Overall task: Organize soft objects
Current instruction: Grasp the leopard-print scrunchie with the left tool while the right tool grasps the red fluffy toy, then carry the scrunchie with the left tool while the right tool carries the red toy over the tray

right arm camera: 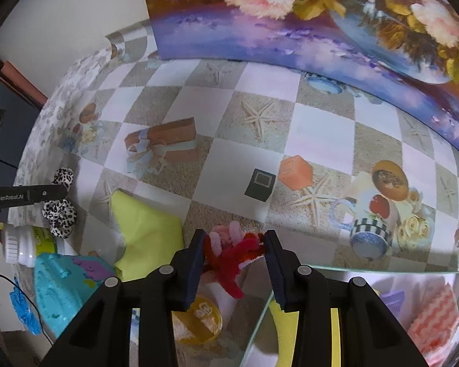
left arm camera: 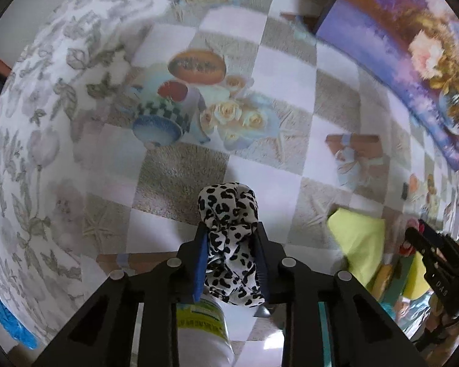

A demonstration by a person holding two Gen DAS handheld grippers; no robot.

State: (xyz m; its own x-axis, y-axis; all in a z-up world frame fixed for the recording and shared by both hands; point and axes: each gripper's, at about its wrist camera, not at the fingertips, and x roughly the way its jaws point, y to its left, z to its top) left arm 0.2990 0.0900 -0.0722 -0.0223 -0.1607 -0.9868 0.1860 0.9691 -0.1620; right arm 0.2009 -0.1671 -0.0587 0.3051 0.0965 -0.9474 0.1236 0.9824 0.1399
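Observation:
My left gripper (left arm camera: 231,244) is shut on a leopard-print fabric scrunchie (left arm camera: 229,214) and holds it above the checkered tablecloth (left arm camera: 260,168); it also shows at the left of the right wrist view (right arm camera: 59,211). My right gripper (right arm camera: 234,246) is shut on a red and pink pipe-cleaner flower (right arm camera: 232,250), just above the rim of a clear glass box (right arm camera: 352,270) at the lower right. A yellow-green cloth (right arm camera: 143,232) lies on the table left of the right gripper and shows in the left wrist view (left arm camera: 358,244).
A white bottle with a green label (left arm camera: 205,330) lies under the left gripper. A turquoise toy (right arm camera: 58,293), a yellow lid (right arm camera: 199,321), a black cube (right arm camera: 260,185) and an orange cube (right arm camera: 295,172) lie around. A flower painting (right arm camera: 290,30) stands behind. The box holds pink-striped cloth (right arm camera: 434,321).

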